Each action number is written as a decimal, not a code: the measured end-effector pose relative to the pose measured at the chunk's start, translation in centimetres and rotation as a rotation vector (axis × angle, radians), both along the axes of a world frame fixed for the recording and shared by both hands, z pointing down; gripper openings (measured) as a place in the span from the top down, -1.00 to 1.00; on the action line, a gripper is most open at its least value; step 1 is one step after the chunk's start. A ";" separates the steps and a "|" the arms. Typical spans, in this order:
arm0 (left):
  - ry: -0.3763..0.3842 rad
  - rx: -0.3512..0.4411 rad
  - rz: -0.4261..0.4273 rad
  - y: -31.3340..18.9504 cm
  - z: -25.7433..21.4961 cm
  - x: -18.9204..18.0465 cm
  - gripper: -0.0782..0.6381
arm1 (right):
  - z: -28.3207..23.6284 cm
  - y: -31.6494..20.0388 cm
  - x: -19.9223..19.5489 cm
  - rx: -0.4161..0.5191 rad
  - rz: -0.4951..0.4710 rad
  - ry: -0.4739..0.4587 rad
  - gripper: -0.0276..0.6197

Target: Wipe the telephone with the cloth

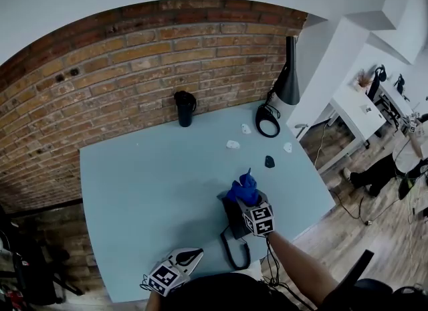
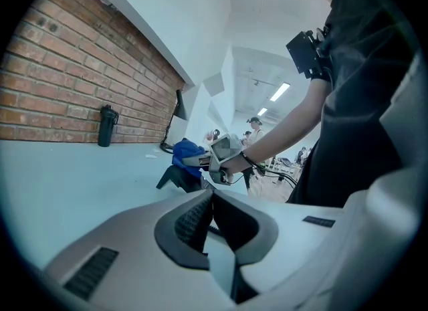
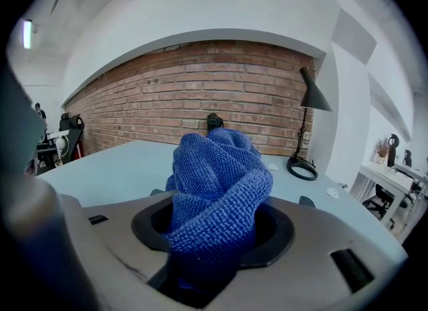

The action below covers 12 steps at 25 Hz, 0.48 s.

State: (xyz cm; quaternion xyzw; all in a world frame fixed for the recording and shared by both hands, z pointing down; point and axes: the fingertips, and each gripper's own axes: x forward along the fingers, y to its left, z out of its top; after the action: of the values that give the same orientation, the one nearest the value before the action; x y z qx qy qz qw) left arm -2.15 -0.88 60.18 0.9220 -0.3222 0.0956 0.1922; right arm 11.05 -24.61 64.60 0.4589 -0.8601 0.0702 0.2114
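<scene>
Sitting near the front right part of the pale blue table (image 1: 147, 189), the black telephone (image 1: 232, 223) has its cord (image 1: 234, 255) looped toward the near edge. The blue cloth (image 1: 244, 188) is bunched into a wad right over the telephone's top, but whether it presses on the casing cannot be told. The right gripper (image 1: 243, 200) has its jaws clamped on that cloth; in the right gripper view the folds (image 3: 217, 182) fill the space between the jaws and stand up above them. The left gripper (image 1: 190, 257) is at the table's near edge, to the left of the telephone and apart from it. In the left gripper view its jaws (image 2: 214, 196) are drawn together with nothing between them, and they point toward the telephone (image 2: 175, 177) and the cloth (image 2: 187, 152).

Farther back, a small dark piece (image 1: 269, 162) and a few small white pieces (image 1: 233, 144) lie scattered on the tabletop. A black tumbler (image 1: 184, 108) stands upright by the brick wall (image 1: 134, 62). A black desk lamp (image 1: 289, 75) stands at the far right corner.
</scene>
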 end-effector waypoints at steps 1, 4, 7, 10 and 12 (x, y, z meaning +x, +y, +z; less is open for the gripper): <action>0.000 0.000 0.003 0.1 0.0 0.0 0.78 | 0.1 0.2 0.1 -0.002 0.001 -0.001 0.22; -0.002 -0.003 0.012 0.3 0.1 0.1 0.78 | 0.4 0.7 0.4 -0.009 0.002 -0.003 0.22; -0.001 -0.006 0.020 0.4 0.1 0.2 0.78 | 0.6 1.1 0.6 -0.018 0.009 -0.002 0.22; 0.002 -0.008 0.033 0.6 0.1 0.4 0.78 | 0.9 1.7 0.7 -0.033 0.013 0.004 0.22; 0.003 -0.007 0.042 0.6 0.1 0.5 0.78 | 1.2 2.2 0.7 -0.043 0.008 0.013 0.22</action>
State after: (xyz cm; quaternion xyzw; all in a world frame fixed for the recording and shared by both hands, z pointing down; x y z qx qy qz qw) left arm -1.66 -0.30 60.29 0.9280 -0.3023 0.0995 0.1937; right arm 11.73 -22.43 65.76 0.4581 -0.8552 0.0865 0.2265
